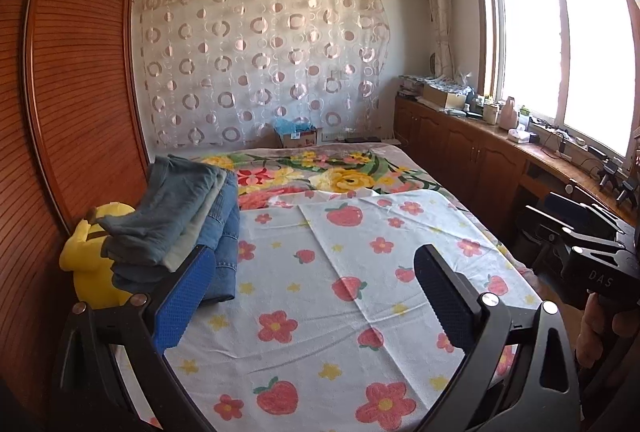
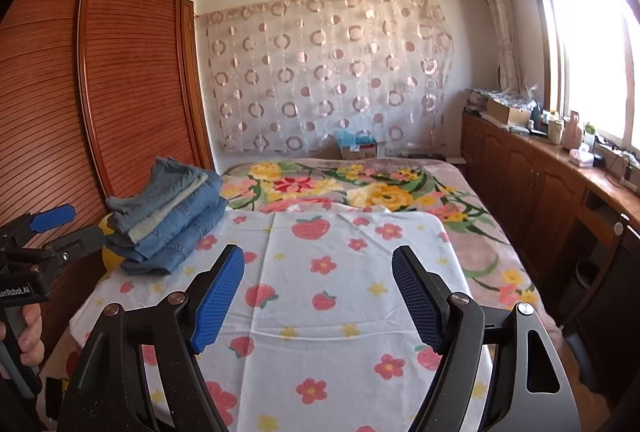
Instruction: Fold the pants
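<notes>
Ahead and left of the left gripper [image 1: 316,296], a stack of folded pants [image 1: 188,220] is seen in matt, coarse blue and grey denim. Beneath both grippers, a soft, slightly nubbly printed cloth [image 1: 320,292] is spread over a plush floral blanket [image 2: 400,188]. The right gripper [image 2: 318,296] is built of matt black plastic with shiny metal pins, and its 2 pads [image 2: 218,300] are faced in textured blue rubber. To the far left, a ribbed wardrobe [image 2: 132,72] of glossy reddish wood is seen.
</notes>
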The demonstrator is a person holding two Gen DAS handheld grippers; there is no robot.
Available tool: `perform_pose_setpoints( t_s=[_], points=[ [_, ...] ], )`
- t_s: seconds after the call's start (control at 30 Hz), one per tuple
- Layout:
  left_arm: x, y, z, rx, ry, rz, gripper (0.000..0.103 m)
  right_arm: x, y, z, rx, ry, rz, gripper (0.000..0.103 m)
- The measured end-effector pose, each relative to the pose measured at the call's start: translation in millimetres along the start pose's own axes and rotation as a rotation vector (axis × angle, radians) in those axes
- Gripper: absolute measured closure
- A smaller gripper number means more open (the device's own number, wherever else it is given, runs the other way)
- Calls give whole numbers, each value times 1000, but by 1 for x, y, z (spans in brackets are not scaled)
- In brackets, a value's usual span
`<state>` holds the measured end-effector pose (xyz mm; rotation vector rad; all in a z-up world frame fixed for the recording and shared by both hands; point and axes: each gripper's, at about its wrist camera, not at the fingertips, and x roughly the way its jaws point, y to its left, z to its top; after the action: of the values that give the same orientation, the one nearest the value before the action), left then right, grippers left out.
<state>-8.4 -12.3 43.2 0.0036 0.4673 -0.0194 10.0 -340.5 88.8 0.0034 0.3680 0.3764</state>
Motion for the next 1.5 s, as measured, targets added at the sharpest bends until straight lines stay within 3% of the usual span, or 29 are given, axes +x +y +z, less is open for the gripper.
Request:
perform_pose_setpoints(
  t_s=[0.63, 1.5],
  points=[
    [-32, 14, 9, -5, -75, 38, 3, -7, -5, -12, -19, -72, 19, 21],
    [-34, 15, 8, -6, -76, 38, 3, -1, -2, -19, -21, -70, 16, 20]
  ],
)
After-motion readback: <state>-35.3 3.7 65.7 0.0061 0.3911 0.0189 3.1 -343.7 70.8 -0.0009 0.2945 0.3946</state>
